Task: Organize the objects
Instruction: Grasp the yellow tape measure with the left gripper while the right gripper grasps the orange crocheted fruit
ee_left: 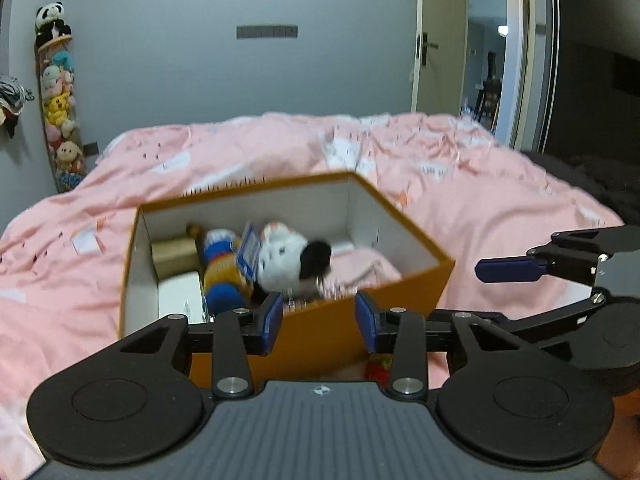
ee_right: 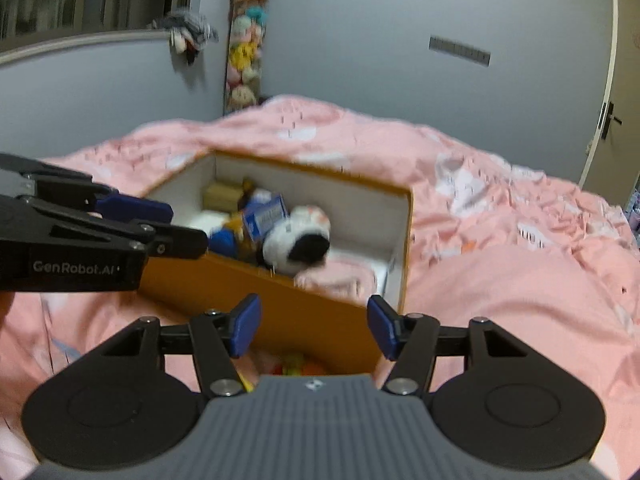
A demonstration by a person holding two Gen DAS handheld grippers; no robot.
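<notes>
An orange box [ee_left: 320,332] with a white inside lies open on a pink duvet [ee_left: 460,184]. In it lie a white-and-black plush [ee_left: 288,260], a blue-and-yellow doll [ee_left: 222,276], a blue tag card [ee_left: 248,252], a gold carton [ee_left: 174,256] and pink cloth [ee_left: 360,268]. My left gripper [ee_left: 319,320] hovers at the box's near wall, open, nothing between its pads. My right gripper [ee_right: 313,328] is likewise open before the box [ee_right: 280,304], beside the left gripper [ee_right: 176,226]. The plush [ee_right: 296,244] shows in both views.
Small red and yellow things [ee_right: 296,364] lie on the duvet just under the grippers. A tall tube of plush toys [ee_left: 60,112] topped by a panda stands against the grey wall. A door [ee_left: 440,40] stands ajar at the right, with a dark blanket [ee_left: 580,176] below it.
</notes>
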